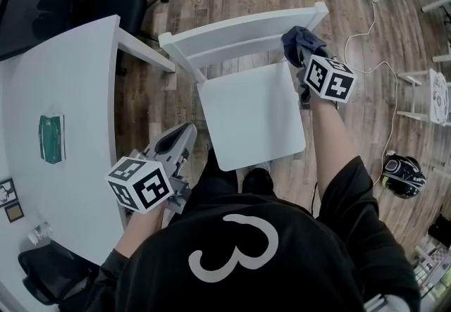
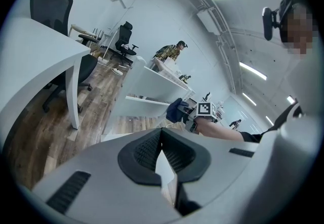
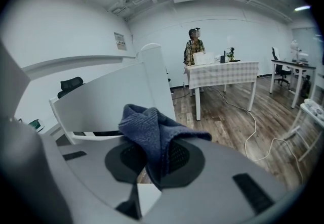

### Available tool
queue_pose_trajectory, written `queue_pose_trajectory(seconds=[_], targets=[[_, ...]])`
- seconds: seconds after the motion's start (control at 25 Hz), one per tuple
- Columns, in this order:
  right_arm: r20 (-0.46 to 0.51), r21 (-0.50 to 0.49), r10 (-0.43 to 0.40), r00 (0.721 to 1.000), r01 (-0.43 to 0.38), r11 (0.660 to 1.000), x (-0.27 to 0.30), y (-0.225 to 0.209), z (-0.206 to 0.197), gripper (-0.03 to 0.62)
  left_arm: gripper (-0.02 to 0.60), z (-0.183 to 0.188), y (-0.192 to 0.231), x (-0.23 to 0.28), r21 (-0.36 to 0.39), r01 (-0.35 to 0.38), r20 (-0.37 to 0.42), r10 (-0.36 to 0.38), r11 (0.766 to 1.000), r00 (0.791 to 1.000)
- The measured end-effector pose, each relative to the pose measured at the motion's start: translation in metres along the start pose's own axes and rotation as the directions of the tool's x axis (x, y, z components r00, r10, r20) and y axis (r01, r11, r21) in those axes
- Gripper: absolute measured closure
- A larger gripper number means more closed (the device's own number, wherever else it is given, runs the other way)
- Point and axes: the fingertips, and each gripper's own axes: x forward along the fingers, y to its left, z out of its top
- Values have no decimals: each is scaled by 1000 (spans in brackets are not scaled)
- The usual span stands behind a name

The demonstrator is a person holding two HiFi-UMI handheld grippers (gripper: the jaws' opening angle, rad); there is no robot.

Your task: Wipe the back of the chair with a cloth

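Observation:
A white wooden chair stands in front of me, its seat [image 1: 250, 113] toward me and its back [image 1: 239, 32] on the far side. My right gripper [image 1: 299, 57] is shut on a dark blue cloth [image 1: 301, 41], which rests against the right end of the chair back. The right gripper view has the cloth [image 3: 152, 127] bunched between the pads, with the chair back [image 3: 106, 99] just behind it. My left gripper [image 1: 184, 136] hangs low to the left of the seat, shut with nothing in it. From the left gripper view [image 2: 161, 149] the cloth [image 2: 176, 110] shows at the chair back [image 2: 152, 84].
A white curved table [image 1: 63, 92] runs along the left with a green item [image 1: 51, 138] on it. Black office chairs [image 1: 42, 4] stand behind it. A white cable [image 1: 366, 36] and a black helmet-like object [image 1: 403, 175] lie on the wooden floor to the right. A person [image 3: 195, 46] stands at a far table.

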Motion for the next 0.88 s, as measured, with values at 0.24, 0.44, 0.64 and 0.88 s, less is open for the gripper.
queue_pose_trajectory(seconds=[0.24,0.44,0.64,0.88], targets=[[-5,-22,14,1000,-14,1000,-29,4,-13,540,568,-2,-5,5,-10,12,11,-12,1000,1000],[-35,-33,83,996,-84,996,-41,39,-37,540,568,-5,-8,6,-16,19,15,-18,1000,1000],[-108,-83,194,975,-203,976,-35,96,-67,540,568,-5,-3,1,-25,8,25,-7,1000,1000],[-164,-144,298,940,-322,936,-21,163,-83,540,568,0,14,-12,-42,-25,44,27,999,999]])
